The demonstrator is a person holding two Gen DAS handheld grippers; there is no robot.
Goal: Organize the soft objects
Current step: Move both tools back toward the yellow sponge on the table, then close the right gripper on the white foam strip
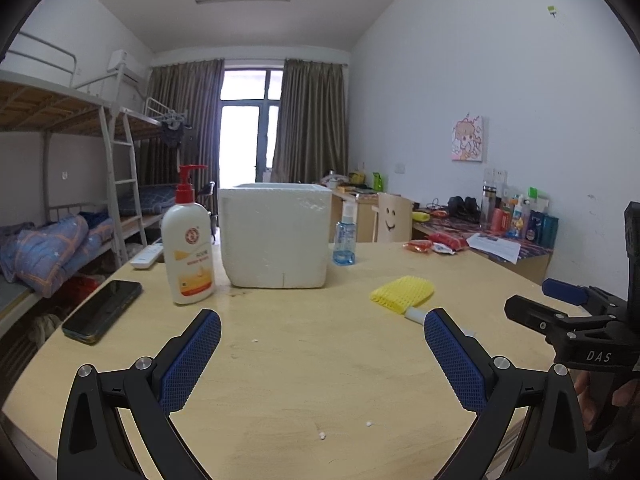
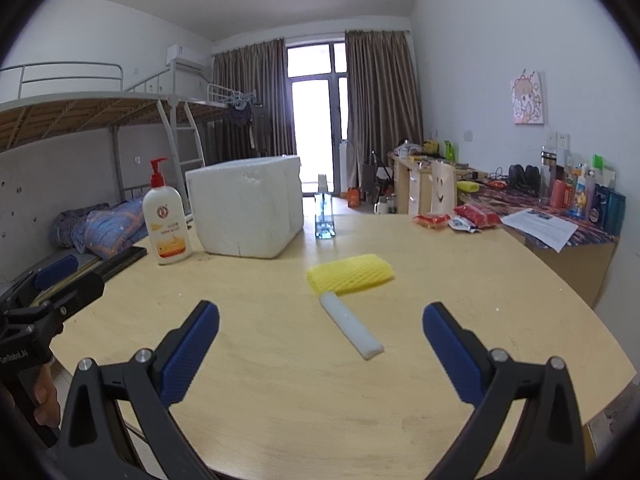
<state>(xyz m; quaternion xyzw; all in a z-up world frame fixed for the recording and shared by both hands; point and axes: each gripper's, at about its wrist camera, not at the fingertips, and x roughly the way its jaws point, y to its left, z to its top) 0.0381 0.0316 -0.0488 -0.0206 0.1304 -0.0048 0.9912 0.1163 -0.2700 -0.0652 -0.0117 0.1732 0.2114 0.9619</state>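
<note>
Right gripper nearest the lens: jaws spread wide, nothing between them, hovering over the table. Left gripper same, spread and empty.

Step, as I read it: approach, nothing grasped yet. Soft items on the table: white foam strip and yellow foam net, touching, the strip's far end at the net's near edge. Likely destination is the white foam box, beyond them to the left and well apart.

Strip lies just ahead of the right gripper, roughly centred between the fingers but angled diagonally. Next move needs a forward-and-down reach, wrist turned to cross the strip's narrow side, then close gently since foam crushes. From the left wrist view, the net sits ahead-right.
</note>
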